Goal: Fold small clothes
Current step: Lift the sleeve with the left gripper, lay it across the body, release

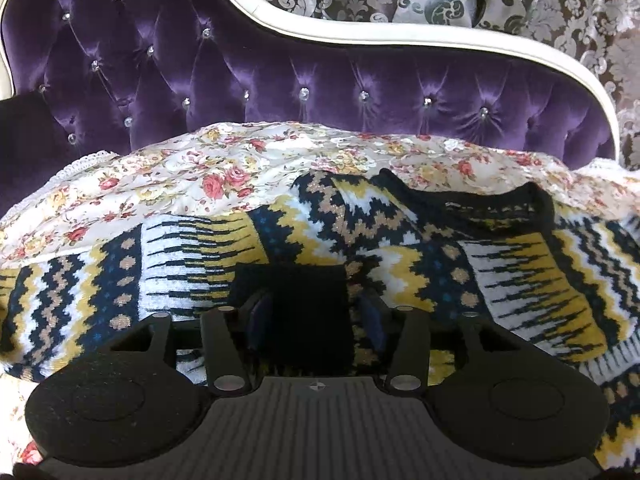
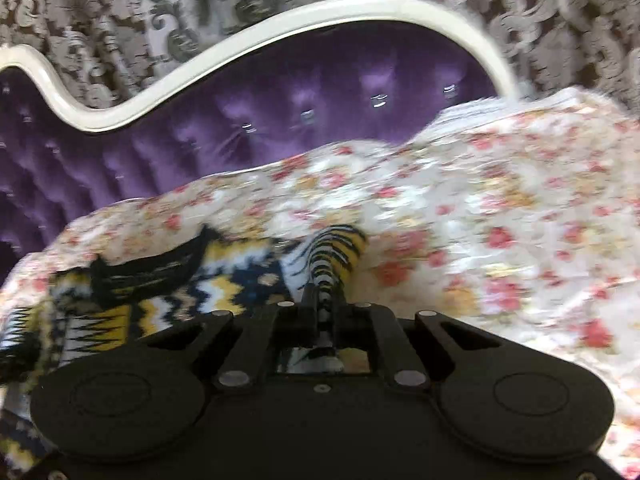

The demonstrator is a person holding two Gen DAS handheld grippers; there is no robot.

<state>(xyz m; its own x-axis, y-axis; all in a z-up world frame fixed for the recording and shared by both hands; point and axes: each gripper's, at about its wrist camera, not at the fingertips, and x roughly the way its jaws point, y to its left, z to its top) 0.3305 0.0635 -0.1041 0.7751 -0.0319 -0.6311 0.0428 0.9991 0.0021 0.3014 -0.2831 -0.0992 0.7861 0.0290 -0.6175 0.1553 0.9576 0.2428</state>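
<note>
Right gripper (image 2: 325,304) clamps sweater (image 2: 224,280) sleeve; left gripper (image 1: 310,312) wide apart around black cuff (image 1: 294,300) on floral cover (image 1: 180,176).

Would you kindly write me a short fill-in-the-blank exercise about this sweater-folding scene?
1. The patterned sweater lies on a ____ bedspread.
2. The tufted sofa back behind it is ____ in colour.
3. The right tongs are shut on a pinched fold of the ____.
4. The sweater's neckband is ____ in colour.

Missing words: floral; purple; sweater; black
</note>
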